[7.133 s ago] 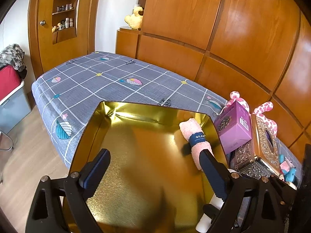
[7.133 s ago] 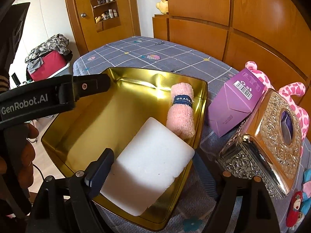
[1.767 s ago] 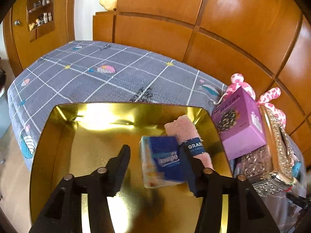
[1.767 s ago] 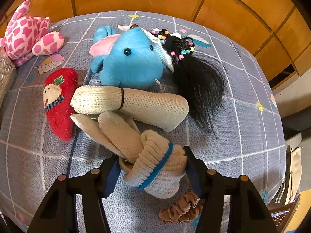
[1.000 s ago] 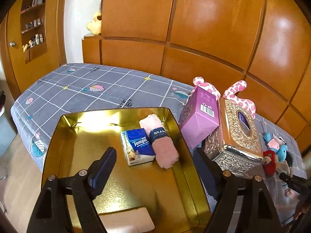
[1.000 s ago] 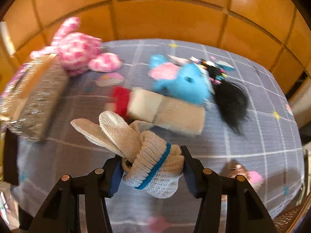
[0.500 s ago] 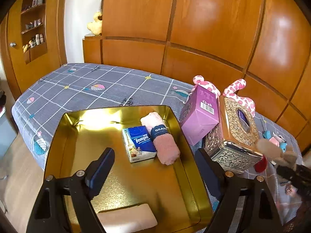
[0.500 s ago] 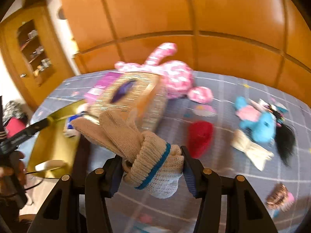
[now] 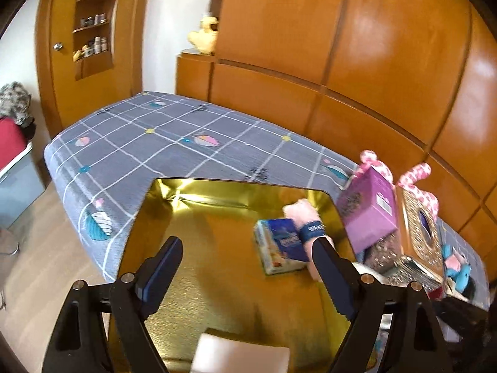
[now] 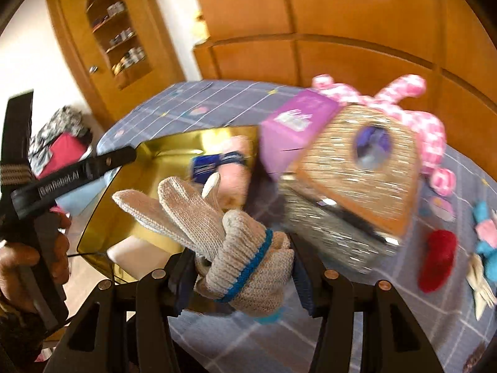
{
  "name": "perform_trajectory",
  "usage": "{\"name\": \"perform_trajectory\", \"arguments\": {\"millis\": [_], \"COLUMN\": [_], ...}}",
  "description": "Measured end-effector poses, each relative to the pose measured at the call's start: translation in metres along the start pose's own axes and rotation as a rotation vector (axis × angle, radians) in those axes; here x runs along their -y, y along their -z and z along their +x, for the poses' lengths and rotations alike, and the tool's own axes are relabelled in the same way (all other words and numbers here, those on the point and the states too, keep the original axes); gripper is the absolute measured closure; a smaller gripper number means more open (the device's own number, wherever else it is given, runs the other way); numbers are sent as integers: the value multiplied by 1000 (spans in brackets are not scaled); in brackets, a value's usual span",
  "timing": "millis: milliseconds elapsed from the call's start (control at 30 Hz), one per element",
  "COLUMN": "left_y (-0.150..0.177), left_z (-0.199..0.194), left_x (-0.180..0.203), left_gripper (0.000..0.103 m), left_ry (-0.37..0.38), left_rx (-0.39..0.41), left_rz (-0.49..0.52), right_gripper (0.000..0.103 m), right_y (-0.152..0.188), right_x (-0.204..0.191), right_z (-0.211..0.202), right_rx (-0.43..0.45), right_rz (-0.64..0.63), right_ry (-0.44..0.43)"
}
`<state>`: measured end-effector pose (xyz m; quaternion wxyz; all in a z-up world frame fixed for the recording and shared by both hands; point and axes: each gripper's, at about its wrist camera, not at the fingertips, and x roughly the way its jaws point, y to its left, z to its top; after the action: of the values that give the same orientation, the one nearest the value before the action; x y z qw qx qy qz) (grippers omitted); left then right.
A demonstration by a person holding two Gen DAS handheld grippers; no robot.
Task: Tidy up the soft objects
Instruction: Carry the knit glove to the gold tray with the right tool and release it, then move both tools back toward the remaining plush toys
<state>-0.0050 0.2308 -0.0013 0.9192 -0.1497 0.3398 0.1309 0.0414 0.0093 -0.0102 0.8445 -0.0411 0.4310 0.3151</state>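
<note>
The right gripper (image 10: 242,267) is clamped on a bundle of knitted gloves (image 10: 230,233) with a blue cuff band, its pads pressing the bundle's bunched end from both sides. The gloves' long axis runs away from the gripper, the fingers (image 10: 139,208) pointing up and left toward the gold tray (image 10: 149,155), over whose near right corner the bundle is held, clear of the bed (image 10: 217,99).

The left gripper (image 9: 248,267) hangs over the tray (image 9: 217,192) with its jaws spread wide and nothing between them. Inside the tray, near its far right corner, a pink rolled towel (image 9: 306,217) with a dark band lies with its long axis running from the far wall toward the camera; a blue tissue pack (image 9: 281,248) lies touching its left side. A white sponge (image 9: 239,354) sits at the tray's near edge. Just right of the tray stand a purple box (image 9: 369,211) and an ornate gold tissue box (image 9: 416,233).
</note>
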Motion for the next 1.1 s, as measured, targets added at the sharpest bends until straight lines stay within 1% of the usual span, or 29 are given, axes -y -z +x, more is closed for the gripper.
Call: {"name": "perform_trajectory", "arguments": {"millis": [100,200,267,300,367,467,600,700,800,1100], "left_y": [-2,-2,-2,-2,-3,-2,1,4,8,19], "left_z": [3,6,8,8,8,6,3,1,-3,-11], "left_x": [-9,-15,-18,-19,-19,-15,-4,4,17,47], "left_gripper": [17,16,16,16,16,16,16,16,16,16], "left_ry": [-20,-42,-54,-57,-59,-45,-34,0,20,59], "left_rx": [0,-6,-8,-8,-6,2,4,-5,-4,-8], "left_rz": [-19,-30,-32,-33,-30,-14,15,24,59,142], "right_gripper": [45,38,30,28,20,20,20,20,20,20], "right_y": [-8,-14,-16,-16,-14,-10,-8,-6,-3,7], "right_x": [-14,-26,-31,-34,-38,-41,-38,-35,-31,-13], "right_z": [21,45,61,64,66,59,44,30,18,-14], "right_rx": [-22,-55,-81,-84,-79,-75,-39,-5,23,108], "right_rz": [-26,-37,-41,-47,-67,-84,-84,-84,-74,-33], "right_ry": [-22,-43,-45,-46,-45,-36,-9,19,45,155]}}
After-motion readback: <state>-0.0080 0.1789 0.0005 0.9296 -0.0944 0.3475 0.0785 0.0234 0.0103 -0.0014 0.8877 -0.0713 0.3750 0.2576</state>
